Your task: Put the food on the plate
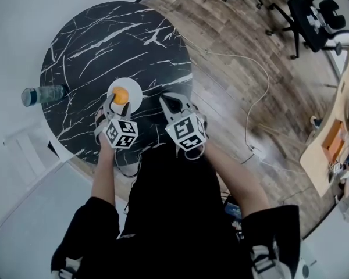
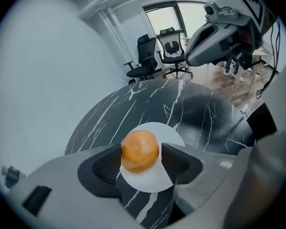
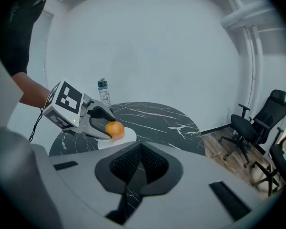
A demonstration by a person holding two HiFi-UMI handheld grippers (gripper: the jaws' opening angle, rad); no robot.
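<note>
The food is a round orange-brown bun (image 1: 121,95) (image 2: 139,151) (image 3: 115,129). My left gripper (image 1: 120,99) (image 2: 140,159) (image 3: 105,124) is shut on it, a pad against each side. The bun hangs just over a small white plate (image 1: 134,89) (image 2: 157,182) (image 3: 127,136) near the front of the black marble table (image 1: 104,39); I cannot tell whether it touches the plate. My right gripper (image 1: 173,104) (image 3: 140,157) (image 2: 200,56) hovers to the right of the plate, shut with nothing in it.
A clear water bottle (image 1: 43,94) (image 3: 104,93) is at the table's left edge. Black office chairs (image 1: 314,16) (image 2: 152,56) stand on the wood floor beyond the table. A white cable (image 1: 262,97) trails across the floor to the right.
</note>
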